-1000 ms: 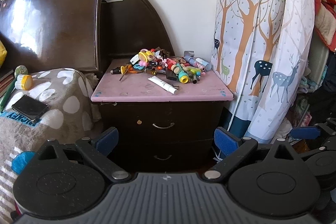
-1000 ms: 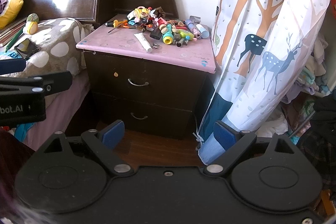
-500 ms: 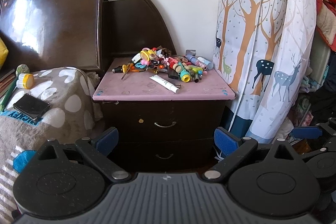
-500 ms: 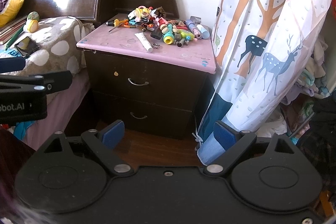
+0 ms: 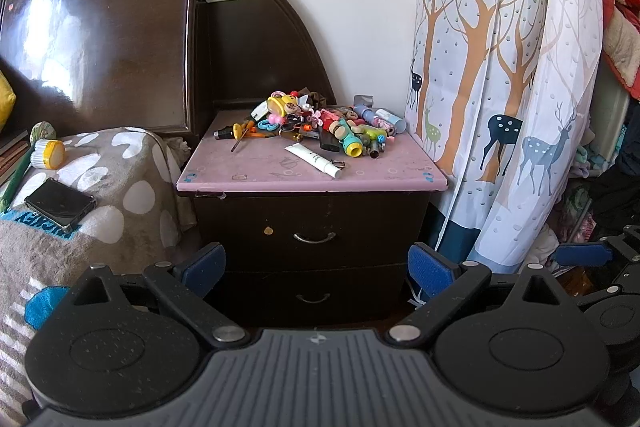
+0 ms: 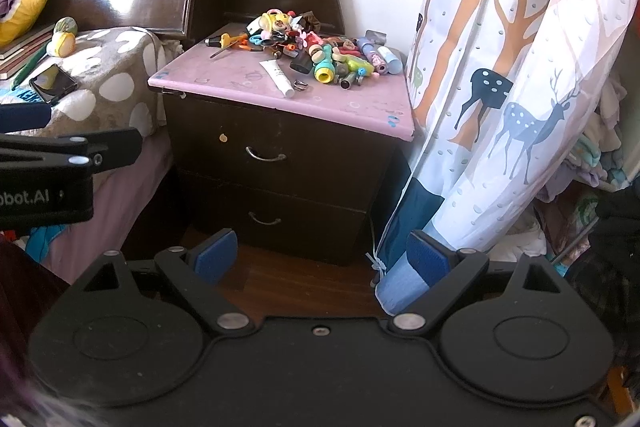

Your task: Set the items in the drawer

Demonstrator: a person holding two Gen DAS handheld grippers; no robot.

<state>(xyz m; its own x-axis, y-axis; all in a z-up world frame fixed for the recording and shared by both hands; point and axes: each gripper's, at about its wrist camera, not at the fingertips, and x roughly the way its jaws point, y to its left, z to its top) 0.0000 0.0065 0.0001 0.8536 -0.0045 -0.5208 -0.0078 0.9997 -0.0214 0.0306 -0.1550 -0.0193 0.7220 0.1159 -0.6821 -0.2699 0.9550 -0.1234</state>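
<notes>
A dark nightstand with a pink top has two shut drawers; the upper drawer and the lower drawer each have a metal handle. A pile of small toys and bottles lies on the top, with a white tube and a screwdriver in front. My left gripper is open and empty, facing the drawers from a distance. My right gripper is open and empty, to the right of it.
A bed with a spotted grey blanket holding a phone stands left of the nightstand. A deer-print fabric wardrobe cover hangs right of it. A dark headboard is behind. The left gripper's side shows in the right wrist view.
Both grippers have moved slightly closer to the nightstand, which looks a little larger and more central. Both stay open and empty.
</notes>
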